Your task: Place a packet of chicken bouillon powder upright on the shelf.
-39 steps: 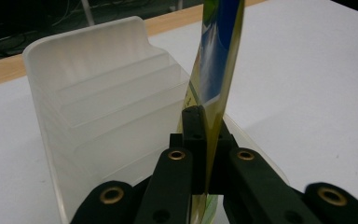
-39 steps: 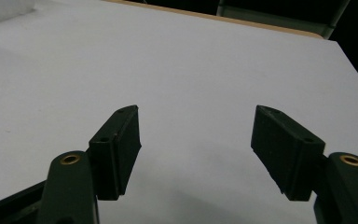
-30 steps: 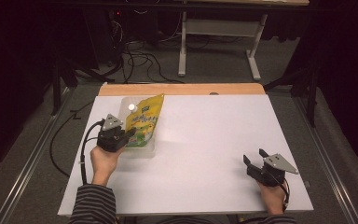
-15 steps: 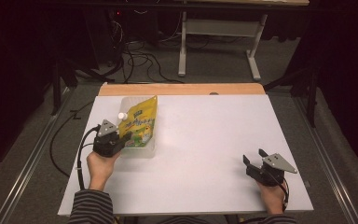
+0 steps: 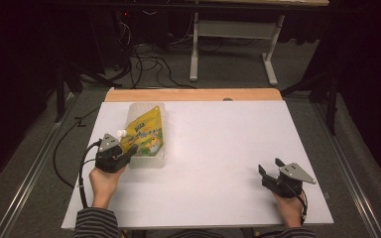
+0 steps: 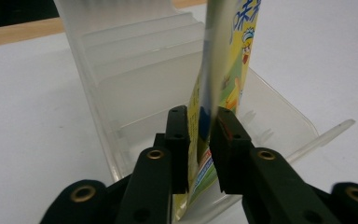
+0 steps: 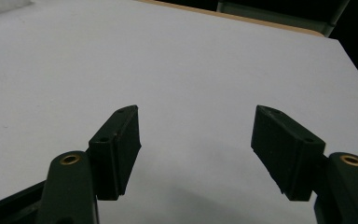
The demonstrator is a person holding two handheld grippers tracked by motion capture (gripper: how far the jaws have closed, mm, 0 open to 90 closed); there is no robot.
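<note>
My left gripper has its jaws clamped on the lower edge of a yellow spouted drink pouch. The pouch lies in a clear plastic tray toward the table's left side, its white cap at the tray's left wall. My right gripper sits well apart from the tray, jaws spread wide over bare tabletop.

The yellow pouch in my left gripper carries blue characters near its top; one looks like 味, the rest I cannot read.
</note>
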